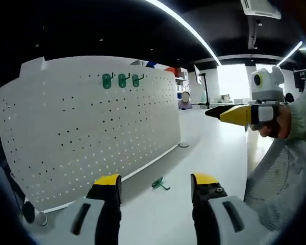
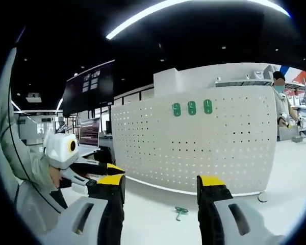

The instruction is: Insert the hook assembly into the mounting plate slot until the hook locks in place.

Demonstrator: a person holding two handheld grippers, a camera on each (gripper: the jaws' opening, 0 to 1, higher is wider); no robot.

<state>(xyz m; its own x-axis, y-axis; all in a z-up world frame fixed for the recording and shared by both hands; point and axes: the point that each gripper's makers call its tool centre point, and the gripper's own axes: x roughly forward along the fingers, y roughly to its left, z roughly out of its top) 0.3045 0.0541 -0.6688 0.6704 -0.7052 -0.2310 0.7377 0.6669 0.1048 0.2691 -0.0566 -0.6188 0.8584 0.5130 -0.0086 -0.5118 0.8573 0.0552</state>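
White perforated mounting plate [image 1: 92,127] upright on smooth counter [image 1: 209,148]; green hook [image 1: 160,183] lies flat; both hand-held grippers [image 1: 155,186] [image 2: 161,189] spread, empty

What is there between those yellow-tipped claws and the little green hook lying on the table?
Nothing visible. The loose green hook lies on bare white table just ahead of the open left gripper; the open right gripper also faces it. The pegboard behind holds three hooks.

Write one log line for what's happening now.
left gripper: open | right gripper: open | loose green hook: on table | pegboard: three hooks mounted
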